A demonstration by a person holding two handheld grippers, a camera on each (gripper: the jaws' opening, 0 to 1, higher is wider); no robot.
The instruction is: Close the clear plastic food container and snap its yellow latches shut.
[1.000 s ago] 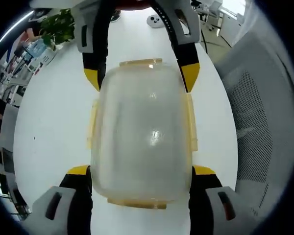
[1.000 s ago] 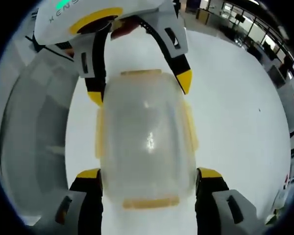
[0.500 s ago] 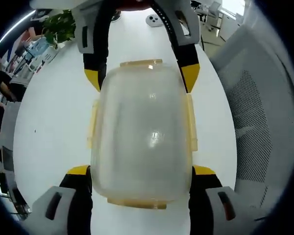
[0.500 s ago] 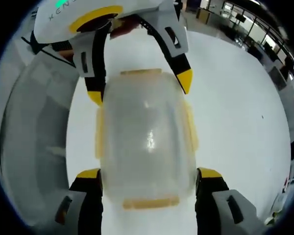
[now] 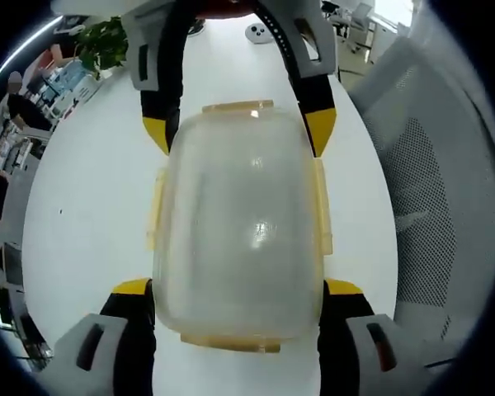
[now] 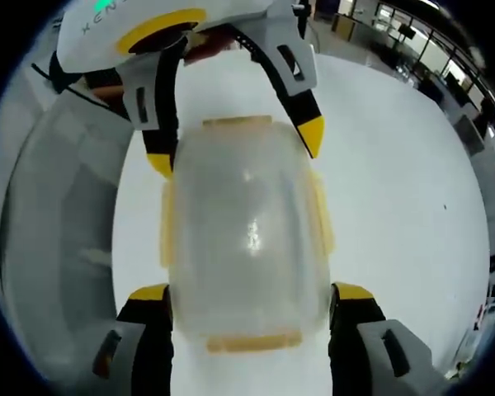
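The clear plastic food container (image 5: 239,223) (image 6: 246,231), lid on, is gripped at both ends over the white table (image 5: 91,198). Pale yellow latches run along its long sides (image 5: 322,216) (image 6: 167,224) and short ends (image 5: 237,106) (image 6: 254,340); I cannot tell whether they are snapped down. My left gripper (image 5: 238,289) has its yellow-tipped jaws pressed against the near end's two sides. From the far side my right gripper (image 5: 238,132) clamps the opposite end. The right gripper view mirrors this: the right gripper (image 6: 249,294) near, the left gripper (image 6: 235,148) far.
A grey mesh chair (image 5: 433,206) (image 6: 49,223) stands close beside the table edge. A small white device (image 5: 262,35) lies on the table's far end, and a green plant (image 5: 103,45) stands beyond it. Open white tabletop (image 6: 396,181) spreads to the other side.
The background has shifted slightly in both views, so the hands have drifted a little. The container and both grippers keep the same hold on each other.
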